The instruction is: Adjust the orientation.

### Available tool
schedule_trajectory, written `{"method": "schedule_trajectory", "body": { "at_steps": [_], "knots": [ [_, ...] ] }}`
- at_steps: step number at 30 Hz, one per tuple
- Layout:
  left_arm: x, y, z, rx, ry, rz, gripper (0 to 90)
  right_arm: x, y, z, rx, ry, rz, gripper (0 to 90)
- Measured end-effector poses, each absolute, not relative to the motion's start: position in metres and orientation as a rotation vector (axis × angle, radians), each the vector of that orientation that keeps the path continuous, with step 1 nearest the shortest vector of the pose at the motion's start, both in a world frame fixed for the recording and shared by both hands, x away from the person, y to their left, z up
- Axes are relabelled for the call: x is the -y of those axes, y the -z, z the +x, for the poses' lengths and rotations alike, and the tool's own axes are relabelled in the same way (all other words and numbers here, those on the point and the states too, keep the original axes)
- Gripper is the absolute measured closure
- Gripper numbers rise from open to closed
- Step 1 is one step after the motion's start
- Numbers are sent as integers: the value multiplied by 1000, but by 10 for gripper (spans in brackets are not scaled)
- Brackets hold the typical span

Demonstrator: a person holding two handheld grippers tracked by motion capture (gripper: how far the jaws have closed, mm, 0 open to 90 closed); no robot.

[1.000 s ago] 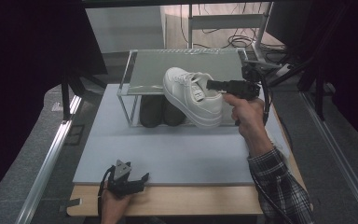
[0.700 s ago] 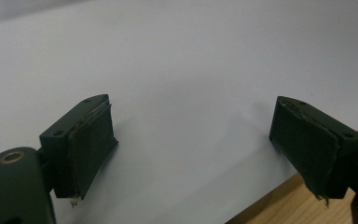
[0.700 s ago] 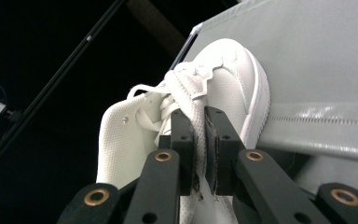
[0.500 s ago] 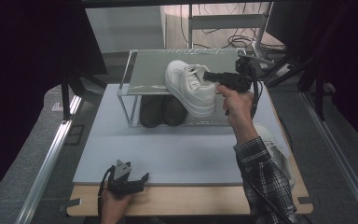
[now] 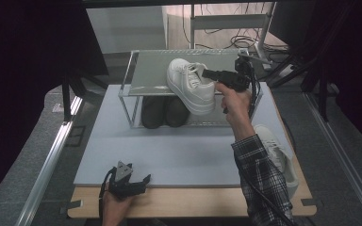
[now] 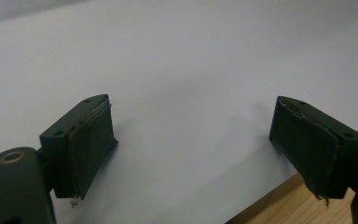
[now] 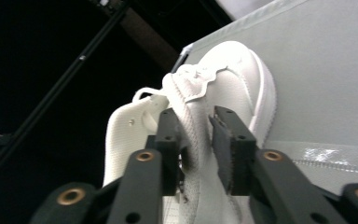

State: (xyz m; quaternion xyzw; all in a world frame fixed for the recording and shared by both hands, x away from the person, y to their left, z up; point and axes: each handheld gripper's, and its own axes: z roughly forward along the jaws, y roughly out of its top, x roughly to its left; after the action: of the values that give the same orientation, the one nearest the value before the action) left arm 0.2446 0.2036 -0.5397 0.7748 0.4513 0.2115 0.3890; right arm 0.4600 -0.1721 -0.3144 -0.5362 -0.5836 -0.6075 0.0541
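A white sneaker (image 5: 188,84) lies on the top shelf of a metal shoe rack (image 5: 146,70), its heel end over the front edge. My right gripper (image 5: 208,74) reaches to it from the right. In the right gripper view the sneaker's collar wall (image 7: 192,135) stands between the pads, with a gap beside the right pad (image 7: 226,149). These jaws have just been opening, and they are now open around the collar. My left gripper (image 5: 131,182) rests at the mat's near edge, open and empty, its pads (image 6: 91,144) wide apart over the pale mat (image 6: 191,84).
A pair of dark shoes (image 5: 164,111) sits on the rack's lower level. A second white sneaker (image 5: 274,148) lies on the mat at the right, partly hidden by the plaid sleeve (image 5: 259,174). The wooden table edge (image 5: 193,202) runs along the front.
The right hand carried the white sneaker left and back onto the top shelf. Its jaws have parted from the collar. The left gripper has stayed put.
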Motion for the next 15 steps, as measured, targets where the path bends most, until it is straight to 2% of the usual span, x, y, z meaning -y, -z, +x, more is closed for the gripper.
{"method": "schedule_trajectory", "body": {
  "at_steps": [3, 7, 15],
  "knots": [
    [-204, 540, 245, -1148, -539, 1970, 133, 173, 316, 461, 1776, 1852, -1628, 586],
    [-204, 540, 245, -1148, -538, 1970, 133, 173, 316, 462, 1798, 1844, -1622, 537],
    [-204, 540, 245, -1148, -538, 1971, 133, 179, 309, 457, 1834, 1864, -1611, 511]
  ]
}}
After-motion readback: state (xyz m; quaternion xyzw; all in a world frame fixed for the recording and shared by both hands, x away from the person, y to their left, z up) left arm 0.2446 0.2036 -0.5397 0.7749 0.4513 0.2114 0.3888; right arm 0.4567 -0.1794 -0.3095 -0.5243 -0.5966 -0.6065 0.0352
